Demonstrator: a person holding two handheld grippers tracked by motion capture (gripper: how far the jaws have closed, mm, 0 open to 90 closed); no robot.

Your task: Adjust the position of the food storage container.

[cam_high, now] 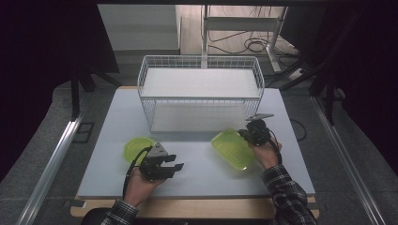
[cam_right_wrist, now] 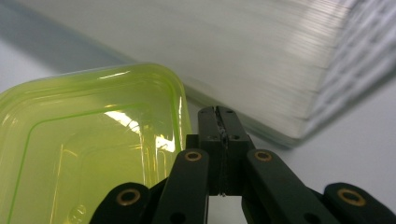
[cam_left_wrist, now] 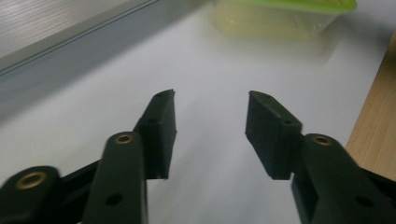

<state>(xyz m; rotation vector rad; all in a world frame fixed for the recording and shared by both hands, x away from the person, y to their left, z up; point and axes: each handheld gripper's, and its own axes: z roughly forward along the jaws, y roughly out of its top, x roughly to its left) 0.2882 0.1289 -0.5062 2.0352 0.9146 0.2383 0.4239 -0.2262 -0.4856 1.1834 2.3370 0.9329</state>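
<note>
Your left gripper [cam_high: 172,162] sits near the front edge of the tabletop [cam_high: 112,122], left of centre, held in your left hand [cam_high: 140,183]; its jaws stand spread with bare white surface between them, as the left gripper view [cam_left_wrist: 211,126] confirms. A round green lid [cam_high: 136,148] lies flat on the tabletop just behind and to the left of that gripper, partly covered by it. Your right gripper [cam_high: 248,133] sits right of centre, held in your right hand [cam_high: 265,153], with its jaws pressed together in the right gripper view [cam_right_wrist: 219,122] and nothing visible between them. A translucent green container [cam_high: 232,148] rests on the tabletop at the centre-right, just beside the right gripper on its left; in the right gripper view the container [cam_right_wrist: 88,144] shows open side up, its rim close against the closed jaws, though you cannot tell whether they touch. A white wire basket [cam_high: 201,91] stands at the rear centre of the tabletop, behind both green items and apart from them. Plaid sleeves [cam_high: 288,197] cover both of your forearms at the front edge.
</note>
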